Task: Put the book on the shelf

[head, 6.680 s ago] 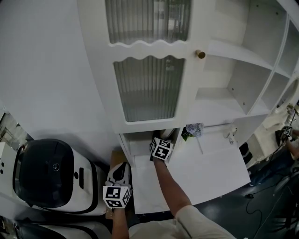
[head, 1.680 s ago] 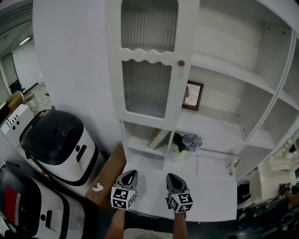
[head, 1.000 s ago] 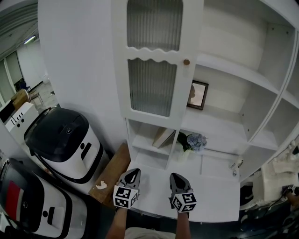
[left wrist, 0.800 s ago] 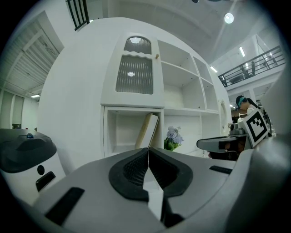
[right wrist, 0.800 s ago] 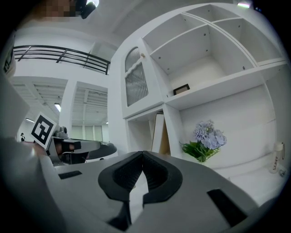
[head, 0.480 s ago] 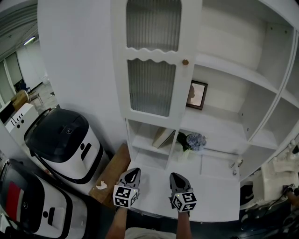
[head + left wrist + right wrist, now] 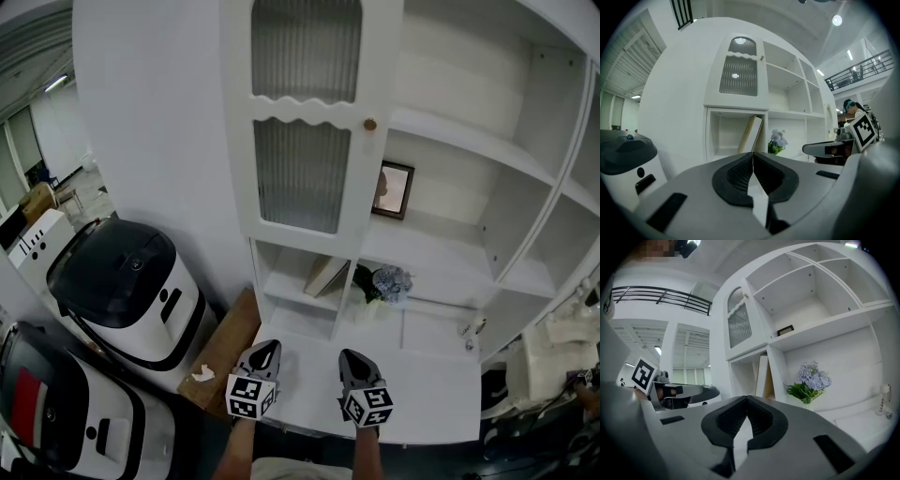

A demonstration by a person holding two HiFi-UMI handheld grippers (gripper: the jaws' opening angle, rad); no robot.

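The book [image 7: 326, 277] now leans at a tilt in the low cubby [image 7: 284, 302] of the white shelf unit, its top toward the divider on its right, with the blue flowers [image 7: 391, 281] just beyond that divider. Seconds ago the right gripper [image 7: 349, 355] was reaching into that same cubby; it has since drawn back clear of it. By the look of it the placing is done and nothing is left to carry. The left gripper [image 7: 266, 347] and the right one hang side by side over the front of the white ledge [image 7: 441, 398], well apart from the book. Both point almost level at the shelves. Each has its 2 jaws pressed together on nothing, and neither hand has stirred in the last second.
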